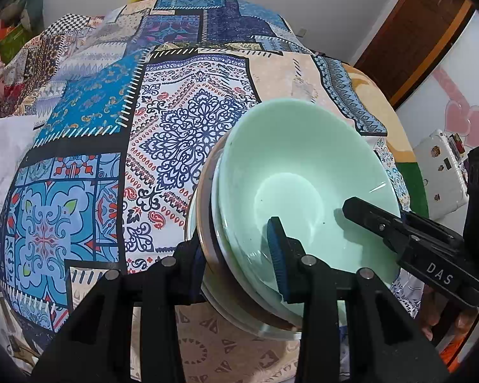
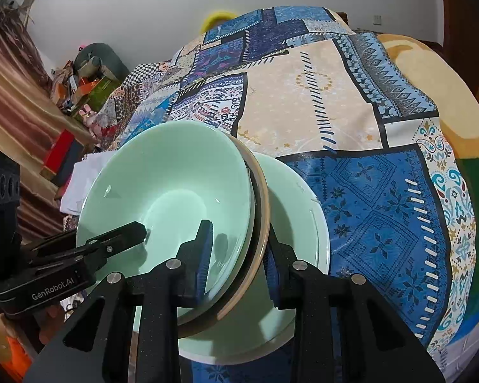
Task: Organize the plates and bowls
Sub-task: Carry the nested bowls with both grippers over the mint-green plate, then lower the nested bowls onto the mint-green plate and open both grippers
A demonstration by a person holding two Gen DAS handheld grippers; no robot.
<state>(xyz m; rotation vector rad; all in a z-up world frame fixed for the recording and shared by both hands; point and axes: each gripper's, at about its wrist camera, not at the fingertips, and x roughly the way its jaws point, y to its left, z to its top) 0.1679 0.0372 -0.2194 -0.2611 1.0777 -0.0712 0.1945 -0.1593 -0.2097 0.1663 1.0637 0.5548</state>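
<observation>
Both your grippers are clamped on the same stack of dishes, one from each side.

Left gripper (image 1: 239, 255): jaws narrow, closed over the stack's near-left rim. Its blue-padded finger (image 1: 279, 255) sits inside the top green bowl (image 1: 303, 159); the other finger is under the stack, mostly hidden behind the rims. The rim is pinched between them.

Right gripper (image 2: 239, 255): also narrow and gripping. One padded finger (image 2: 204, 255) is inside the same green bowl (image 2: 175, 175), the other finger (image 2: 279, 271) is outside, past the tan-rimmed plate (image 2: 262, 223). Bowl and tan-rimmed plate are both between the pads.

Stack make-up, from the right wrist view: green bowl on top, tan-rimmed plate directly beneath it, then a second pale green dish (image 2: 303, 223) lowest, which pokes out to the right. From the left wrist view you see several nested rims (image 1: 207, 223) at the stack's left edge; I can't tell exactly how many pieces.

The stack is tilted in both views, its opening turned toward the cameras. It's over the patchwork tablecloth (image 1: 111, 127), toward the near side of the table. Can't tell whether the lowest dish touches the cloth.

In each view the opposite gripper's finger (image 1: 367, 214) reaches into the bowl from the side.
</observation>
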